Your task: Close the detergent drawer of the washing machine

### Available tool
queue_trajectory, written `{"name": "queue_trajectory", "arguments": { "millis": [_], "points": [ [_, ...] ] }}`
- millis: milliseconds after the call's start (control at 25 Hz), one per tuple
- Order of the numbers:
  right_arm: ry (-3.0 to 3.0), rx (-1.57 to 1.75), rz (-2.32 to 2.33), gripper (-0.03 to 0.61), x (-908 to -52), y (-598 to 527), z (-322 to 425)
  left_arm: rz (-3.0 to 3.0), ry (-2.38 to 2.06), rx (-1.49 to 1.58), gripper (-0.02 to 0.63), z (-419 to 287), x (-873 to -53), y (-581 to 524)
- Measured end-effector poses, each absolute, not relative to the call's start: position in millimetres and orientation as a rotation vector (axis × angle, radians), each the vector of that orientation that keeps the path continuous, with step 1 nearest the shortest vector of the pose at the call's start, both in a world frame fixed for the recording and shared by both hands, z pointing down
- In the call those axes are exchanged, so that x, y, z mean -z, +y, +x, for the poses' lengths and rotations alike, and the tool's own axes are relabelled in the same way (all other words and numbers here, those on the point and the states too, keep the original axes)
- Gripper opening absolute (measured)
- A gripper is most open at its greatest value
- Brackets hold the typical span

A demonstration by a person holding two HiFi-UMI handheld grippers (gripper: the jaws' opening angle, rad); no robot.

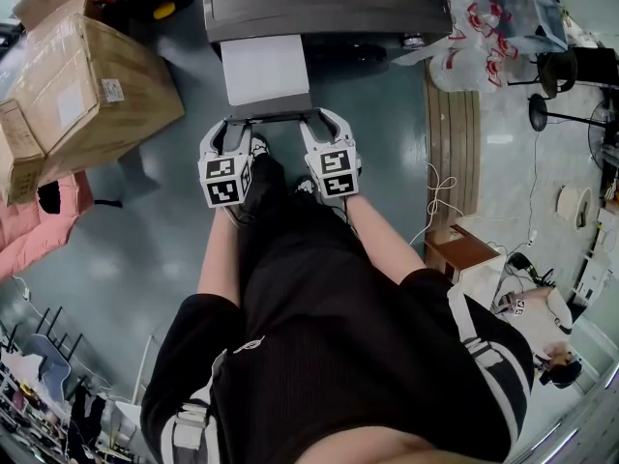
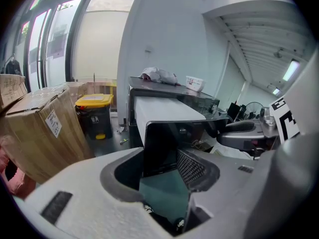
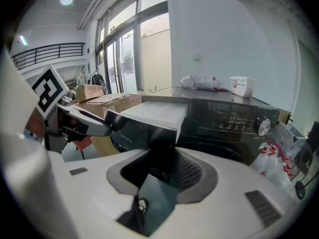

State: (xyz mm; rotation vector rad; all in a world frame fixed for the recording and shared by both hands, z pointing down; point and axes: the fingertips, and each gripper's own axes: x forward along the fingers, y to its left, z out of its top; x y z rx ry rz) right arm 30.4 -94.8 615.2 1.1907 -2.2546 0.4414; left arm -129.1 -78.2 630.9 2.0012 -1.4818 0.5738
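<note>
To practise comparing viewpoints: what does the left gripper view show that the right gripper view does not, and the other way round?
Only the left gripper view shows the yellow-lidded bin beside the washing machine. Only the right gripper view shows the control dial and the red-and-white bag. Both show the pulled-out detergent drawer and the white tub on the machine's top.

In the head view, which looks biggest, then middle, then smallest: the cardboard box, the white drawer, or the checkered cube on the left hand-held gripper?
1. cardboard box
2. drawer
3. left marker cube, smallest even though it is nearest the camera
</note>
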Motion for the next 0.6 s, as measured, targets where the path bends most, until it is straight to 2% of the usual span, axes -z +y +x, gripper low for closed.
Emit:
{"name": "queue_trajectory", "arguments": {
  "millis": [600],
  "points": [
    [-2.236, -0.443, 1.212, 0.147, -614.6, -118.2, 25.5, 2.015, -1.469, -0.577, 0.208, -133.5, -629.9, -101.9]
  ]
}}
